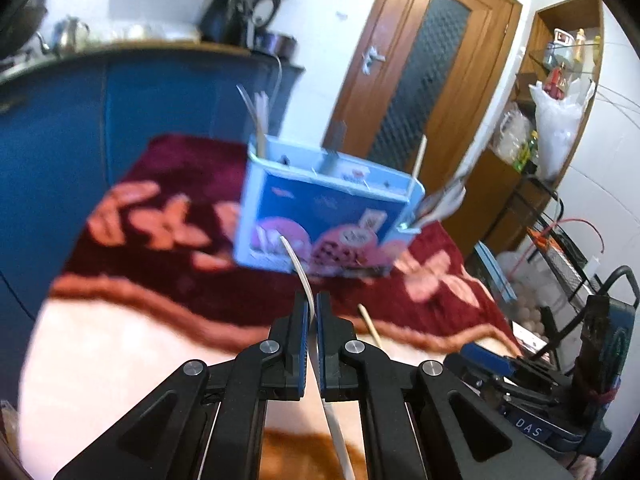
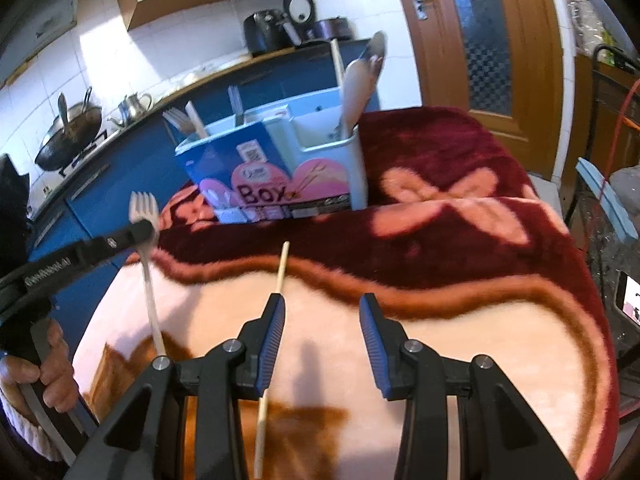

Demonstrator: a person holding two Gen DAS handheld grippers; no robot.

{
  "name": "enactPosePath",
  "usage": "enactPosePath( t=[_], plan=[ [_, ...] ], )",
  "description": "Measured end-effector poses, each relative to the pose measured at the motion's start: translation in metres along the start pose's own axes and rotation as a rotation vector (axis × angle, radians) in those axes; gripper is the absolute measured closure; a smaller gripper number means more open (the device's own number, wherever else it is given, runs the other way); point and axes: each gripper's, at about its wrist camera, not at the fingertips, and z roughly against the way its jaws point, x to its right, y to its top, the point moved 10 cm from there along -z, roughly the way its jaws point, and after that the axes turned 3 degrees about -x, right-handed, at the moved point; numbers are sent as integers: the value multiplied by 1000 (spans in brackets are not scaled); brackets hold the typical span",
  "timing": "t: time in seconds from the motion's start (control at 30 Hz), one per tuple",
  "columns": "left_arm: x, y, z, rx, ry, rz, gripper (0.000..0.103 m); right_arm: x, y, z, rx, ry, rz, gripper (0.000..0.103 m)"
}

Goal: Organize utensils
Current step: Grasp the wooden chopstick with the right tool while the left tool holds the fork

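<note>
While raised above the blanket point(image 2: 460, 240), left claw point(image 1: 313, 312) pinches a white fork point(image 2: 145, 216), tines up, near the box point(image 2: 280, 168). Right claw point(image 2: 322, 320) spread wide, low over a chopstick point(image 2: 280, 268) on the blanket; bare blanket to its right.

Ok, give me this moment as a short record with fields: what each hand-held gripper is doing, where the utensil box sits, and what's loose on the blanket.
left hand-held gripper: shut on a white fork, tines up
right hand-held gripper: open, holding nothing
box: upright on the blanket, utensils standing in its compartments
wooden spoon: in the box's right-end compartment
chopstick: loose on the blanket, beside the right gripper's left finger
</note>
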Motion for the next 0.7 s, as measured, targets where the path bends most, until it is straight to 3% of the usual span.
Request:
enactPosePath(
  t=[0.2,0.4,0.7],
  plan=[
    [-22,8,22,85,85,-24,100,-21,-3,-10,-66,8,78,61],
    [-31,6,33,115,90,-29,100,-40,-6,-25,-143,12,142,68],
    [-40,4,37,125,92,-27,100,-37,-8,-46,-293,2,124,74]
  ],
)
